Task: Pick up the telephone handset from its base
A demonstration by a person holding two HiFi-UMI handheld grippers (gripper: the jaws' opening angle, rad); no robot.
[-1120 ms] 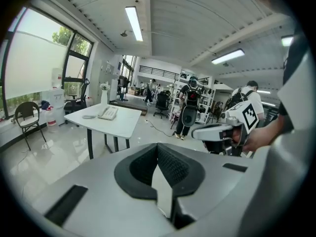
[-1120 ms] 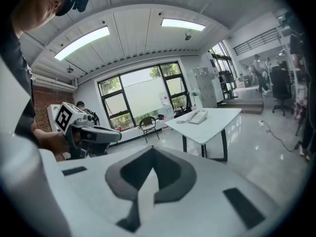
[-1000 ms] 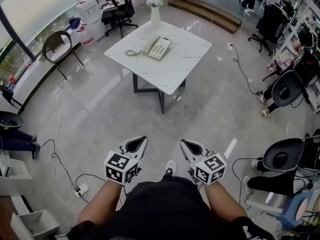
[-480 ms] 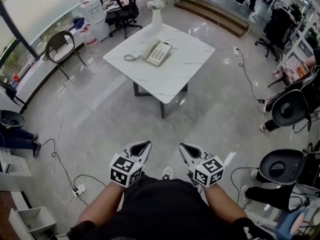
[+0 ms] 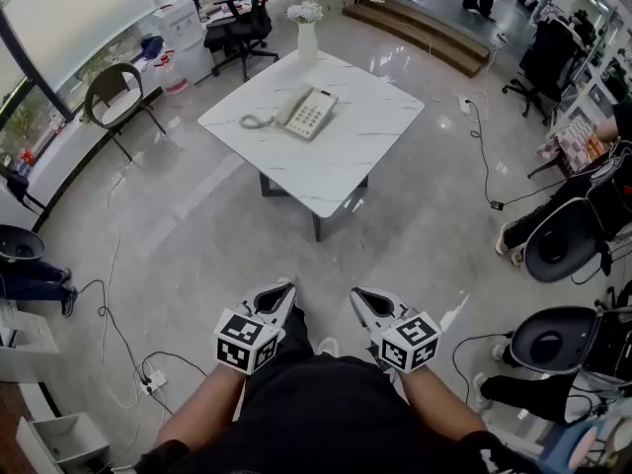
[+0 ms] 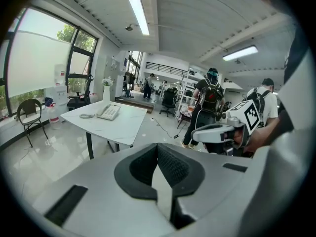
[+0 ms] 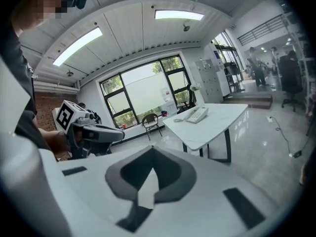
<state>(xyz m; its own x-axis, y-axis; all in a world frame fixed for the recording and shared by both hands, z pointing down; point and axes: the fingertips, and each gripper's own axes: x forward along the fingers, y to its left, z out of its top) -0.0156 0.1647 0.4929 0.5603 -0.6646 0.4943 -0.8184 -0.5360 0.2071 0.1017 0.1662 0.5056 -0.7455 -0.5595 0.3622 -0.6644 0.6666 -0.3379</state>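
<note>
A cream telephone (image 5: 308,113) lies on the white marble table (image 5: 341,161) far ahead, its handset (image 5: 292,108) resting along the base's left side with a coiled cord trailing left. My left gripper (image 5: 280,290) and right gripper (image 5: 360,295) are held side by side at waist height over the floor, well short of the table, both shut and empty. The left gripper view shows the telephone (image 6: 108,111) small on the table, with the right gripper (image 6: 213,132) beside me. In the right gripper view the telephone (image 7: 197,114) is distant too.
A vase of white flowers (image 5: 307,28) stands at the table's far corner. A chair (image 5: 117,92) and an office chair (image 5: 237,26) sit at the left, black stools (image 5: 553,336) at the right. Cables (image 5: 117,329) and a power strip (image 5: 158,374) lie on the floor.
The table and telephone have come a little nearer in the head view. Both grippers travelled forward together and stayed shut.
</note>
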